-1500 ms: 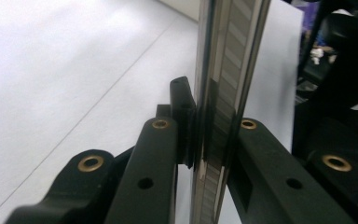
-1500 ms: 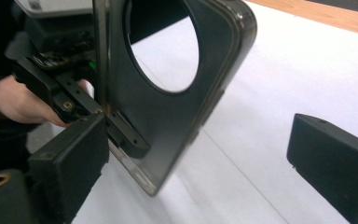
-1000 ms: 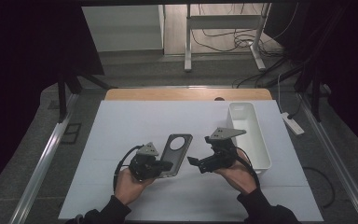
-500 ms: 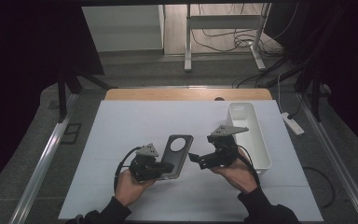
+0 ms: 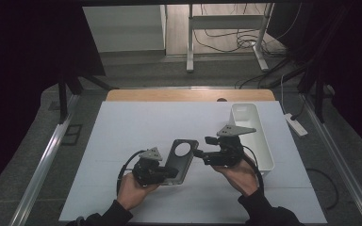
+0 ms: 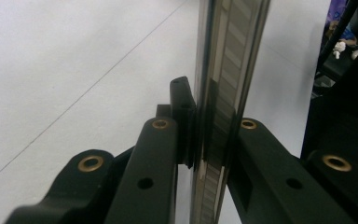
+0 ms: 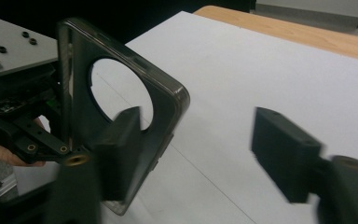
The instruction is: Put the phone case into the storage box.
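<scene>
one white bin (image 5: 257, 136) sits right of the held phone case (image 5: 181, 160).

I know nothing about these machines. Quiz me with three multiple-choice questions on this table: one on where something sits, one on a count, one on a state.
1. Where is the white bin?
A. near the table's right edge
B. near its left edge
C. on the floor

2. How many round holes does the dark phone case have?
A. none
B. one
C. three

3. What is the left gripper doing?
A. lying open on the table
B. clamping the case's edge
C. resting in the bin

Answers: 1 A, the high view shows it beside the right gripper. 2 B, a single large hole shows near its top. 3 B, its jaws press on both sides of the case.
</scene>
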